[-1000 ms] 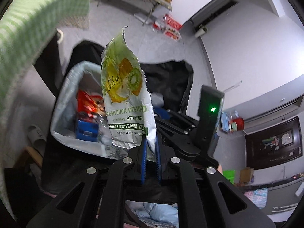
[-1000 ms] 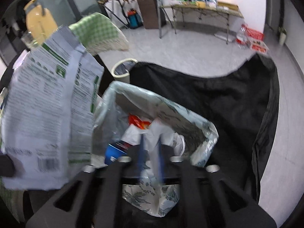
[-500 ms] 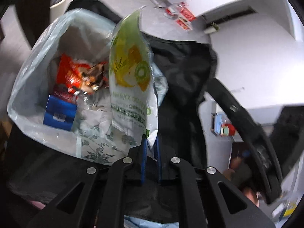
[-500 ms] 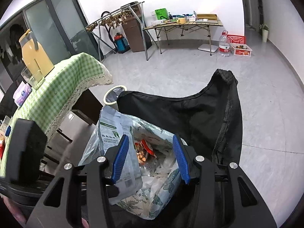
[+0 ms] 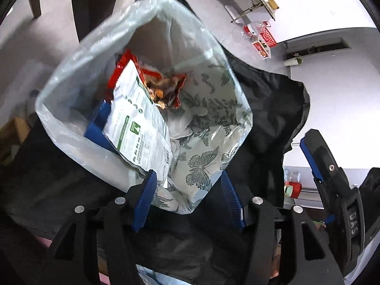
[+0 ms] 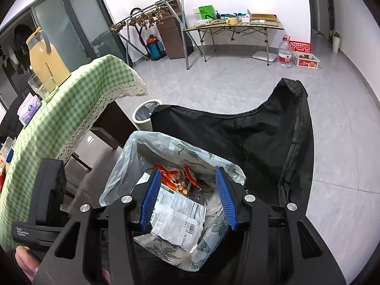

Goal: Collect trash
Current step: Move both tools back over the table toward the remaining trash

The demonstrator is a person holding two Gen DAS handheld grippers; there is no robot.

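While both hand-held grippers (image 5: 187, 198) (image 6: 190, 199) gape empty, the pouch (image 5: 140, 128) lies inside the bag's rim (image 5: 152, 7).

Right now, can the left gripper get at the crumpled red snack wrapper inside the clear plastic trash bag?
Probably yes. The left gripper is open above the bag's wide mouth, and the red wrapper lies exposed on top, with only the white pouch overlapping its near edge.

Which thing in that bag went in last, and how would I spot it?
Look into the pale plastic bag printed with leaves and butterflies. On top lies a flat white pouch with green labels and a barcode, unlike the crumpled red wrapper and blue box beside it.
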